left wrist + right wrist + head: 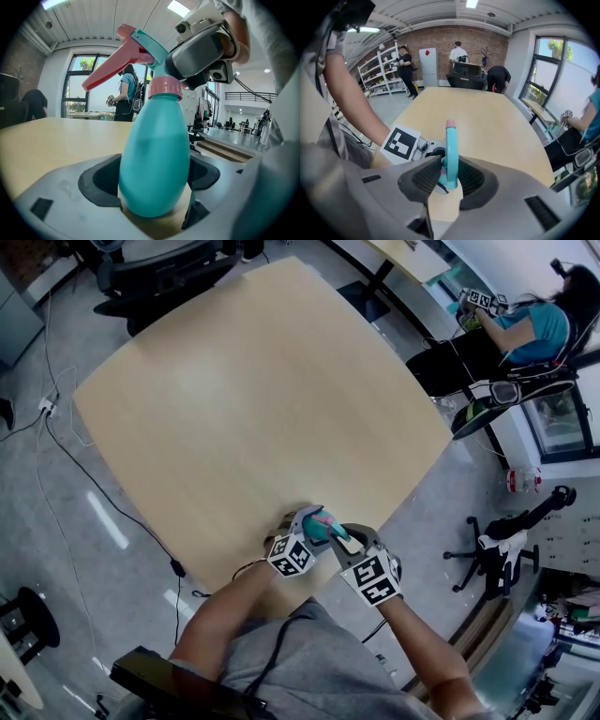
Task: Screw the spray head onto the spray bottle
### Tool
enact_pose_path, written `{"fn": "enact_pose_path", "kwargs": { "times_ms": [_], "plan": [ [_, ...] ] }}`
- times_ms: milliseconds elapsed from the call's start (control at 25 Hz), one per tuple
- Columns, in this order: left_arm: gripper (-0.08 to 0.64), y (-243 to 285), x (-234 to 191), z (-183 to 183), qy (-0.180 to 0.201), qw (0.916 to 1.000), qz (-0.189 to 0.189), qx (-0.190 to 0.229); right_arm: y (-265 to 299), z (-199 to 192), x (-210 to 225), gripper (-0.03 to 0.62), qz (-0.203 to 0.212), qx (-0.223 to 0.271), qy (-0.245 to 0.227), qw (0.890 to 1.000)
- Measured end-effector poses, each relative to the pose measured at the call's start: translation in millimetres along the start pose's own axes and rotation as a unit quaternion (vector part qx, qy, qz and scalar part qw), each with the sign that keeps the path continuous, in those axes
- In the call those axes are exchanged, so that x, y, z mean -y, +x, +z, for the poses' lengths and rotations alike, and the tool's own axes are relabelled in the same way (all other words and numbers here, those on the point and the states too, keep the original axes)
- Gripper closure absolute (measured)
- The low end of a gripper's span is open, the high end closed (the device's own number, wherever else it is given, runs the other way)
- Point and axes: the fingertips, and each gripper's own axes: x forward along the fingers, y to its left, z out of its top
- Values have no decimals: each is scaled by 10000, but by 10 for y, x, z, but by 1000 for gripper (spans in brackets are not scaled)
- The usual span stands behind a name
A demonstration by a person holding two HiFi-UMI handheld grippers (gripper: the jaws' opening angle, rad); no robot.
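Head view: left gripper (pixel 309 532) and right gripper (pixel 345 542) meet at the pale wooden tabletop's (pixel 253 399) near edge; I'd turn the head square to the neck, bottle fixed | Left gripper view: jaws wide, clamping the teal egg-shaped plastic spray bottle (pixel 157 164) on the tabletop, pink collar on its neck | Right gripper view: jaws narrowed, pinching the teal spray head with pink trigger (pixel 451 154).

Open office-style lab, large wooden table (pixel 253 409), office chairs (pixel 498 549), storage shelves (pixel 380 70), brick wall (pixel 440 40)
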Motion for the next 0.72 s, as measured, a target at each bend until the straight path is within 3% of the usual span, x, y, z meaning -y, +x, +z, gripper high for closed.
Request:
{"fn": "enact_pose_path", "kwargs": {
  "times_ms": [280, 440, 720],
  "plan": [
    [170, -8, 48, 5, 78, 9998, -192, -9, -54, -25, -63, 486, -51, 109, -774, 9969],
    [170, -9, 45, -14, 57, 9999, -121, -26, -53, -38, -93, 486, 45, -54, -583, 9983],
    [170, -3, 32, -36, -1, 9999, -124, -75, -121, 97, -111, 399, 111, 153, -1003, 9948]
  ]
}}
